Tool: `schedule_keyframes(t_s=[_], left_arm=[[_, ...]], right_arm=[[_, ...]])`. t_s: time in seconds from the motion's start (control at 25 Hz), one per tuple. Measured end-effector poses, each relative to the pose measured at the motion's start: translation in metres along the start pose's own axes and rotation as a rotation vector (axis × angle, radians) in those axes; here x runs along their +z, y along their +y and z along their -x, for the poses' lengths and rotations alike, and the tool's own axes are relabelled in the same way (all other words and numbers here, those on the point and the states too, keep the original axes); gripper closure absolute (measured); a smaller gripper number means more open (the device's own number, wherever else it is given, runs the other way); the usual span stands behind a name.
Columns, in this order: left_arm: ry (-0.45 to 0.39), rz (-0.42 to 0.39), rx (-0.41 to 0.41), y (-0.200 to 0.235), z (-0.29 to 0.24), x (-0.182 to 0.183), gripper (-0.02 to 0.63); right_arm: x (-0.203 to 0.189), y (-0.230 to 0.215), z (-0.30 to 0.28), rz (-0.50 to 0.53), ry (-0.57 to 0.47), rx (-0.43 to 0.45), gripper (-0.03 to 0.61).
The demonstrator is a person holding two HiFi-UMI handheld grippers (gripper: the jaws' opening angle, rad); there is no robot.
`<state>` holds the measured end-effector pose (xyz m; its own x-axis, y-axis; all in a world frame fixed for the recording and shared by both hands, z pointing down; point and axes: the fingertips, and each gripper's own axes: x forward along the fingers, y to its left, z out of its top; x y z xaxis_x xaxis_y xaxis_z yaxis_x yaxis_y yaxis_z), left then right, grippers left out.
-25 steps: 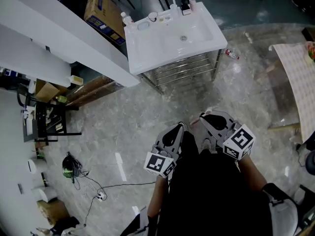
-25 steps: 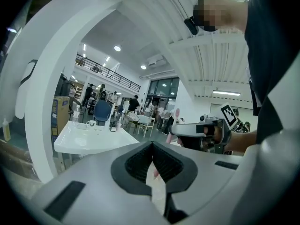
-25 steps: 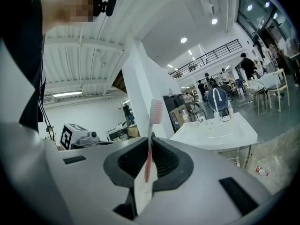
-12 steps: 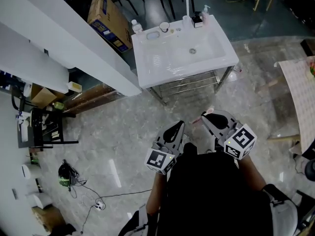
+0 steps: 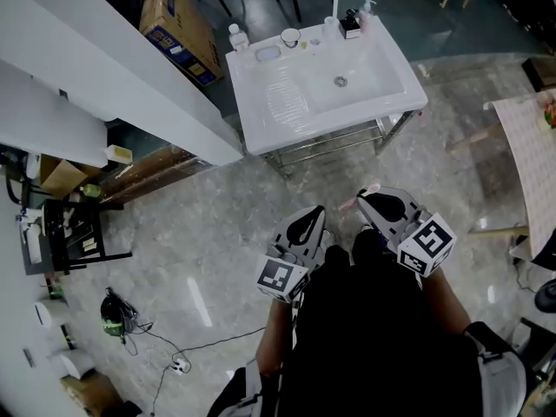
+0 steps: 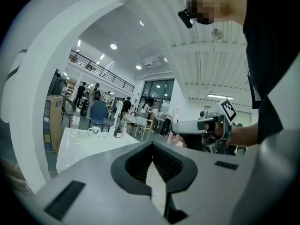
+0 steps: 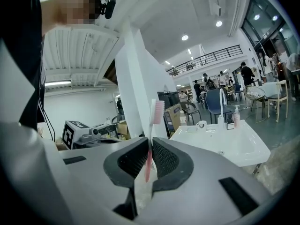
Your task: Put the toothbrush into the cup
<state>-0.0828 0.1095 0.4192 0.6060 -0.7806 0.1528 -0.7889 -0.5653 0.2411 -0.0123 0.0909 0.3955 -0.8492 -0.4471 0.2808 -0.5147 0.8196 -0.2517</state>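
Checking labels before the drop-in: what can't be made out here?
- Head view: small white cup on the white washbasin, too small to see inside.
- Right gripper view: pink plastic toothbrush, lower handle hidden inside right tool.
- Head view: white bottle by the cup, label too small.

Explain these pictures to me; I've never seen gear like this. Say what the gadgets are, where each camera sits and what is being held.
There is no robot here. A person holds a two-jaw gripper in each hand, and the cubes with square markers are part of those grippers. One picture comes from a camera on the person's head, looking down. The other two come from cameras riding on the grippers, each looking along its own jaws. The right gripper is shut on a pink toothbrush, whose brush head sticks out past the jaws. The left gripper is shut and holds nothing. Ahead stands a white sink on a metal frame. A white cup sits on its back edge.
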Motion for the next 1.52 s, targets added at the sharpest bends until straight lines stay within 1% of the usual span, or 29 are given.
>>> schedule_keyframes(t_s=[0.16,0.32,0.44,0.72,0.88,1.08,1.24,1.36,1.52], left_arm=[[-0.004,0.027,-0.017,0.008,-0.009,0.0,0.604],[-0.007,0.029,-0.026,0.014,-0.018,0.003,0.604],[-0.003,0.027,-0.014,0.023,-0.028,0.005,0.604],[0.003,0.051,0.029,0.051,-0.048,0.015,0.604],[0.019,0.046,0.041,0.069,-0.076,0.022,0.604],[-0.002,0.038,0.07,0.091,-0.111,0.049,0.604],[-0.004,0.024,0.087,0.106,-0.146,0.065,0.604],[0.007,0.018,0.09,0.115,-0.172,0.07,0.603],[0.028,0.039,0.099,0.121,-0.207,0.071,0.604]], right_arm=[[0.003,-0.007,-0.009,-0.005,0.01,-0.01,0.54],[0.005,-0.017,-0.02,-0.01,0.012,-0.004,0.54],[0.009,-0.029,-0.032,-0.014,0.005,0.01,0.54],[0.025,-0.059,-0.062,-0.019,-0.01,0.048,0.54],[0.037,-0.089,-0.078,-0.027,-0.021,0.069,0.54],[0.062,-0.124,-0.097,-0.019,-0.043,0.101,0.54],[0.082,-0.156,-0.107,-0.015,-0.06,0.128,0.54],[0.089,-0.183,-0.113,-0.03,-0.068,0.133,0.54],[0.096,-0.219,-0.119,-0.055,-0.069,0.15,0.54]])
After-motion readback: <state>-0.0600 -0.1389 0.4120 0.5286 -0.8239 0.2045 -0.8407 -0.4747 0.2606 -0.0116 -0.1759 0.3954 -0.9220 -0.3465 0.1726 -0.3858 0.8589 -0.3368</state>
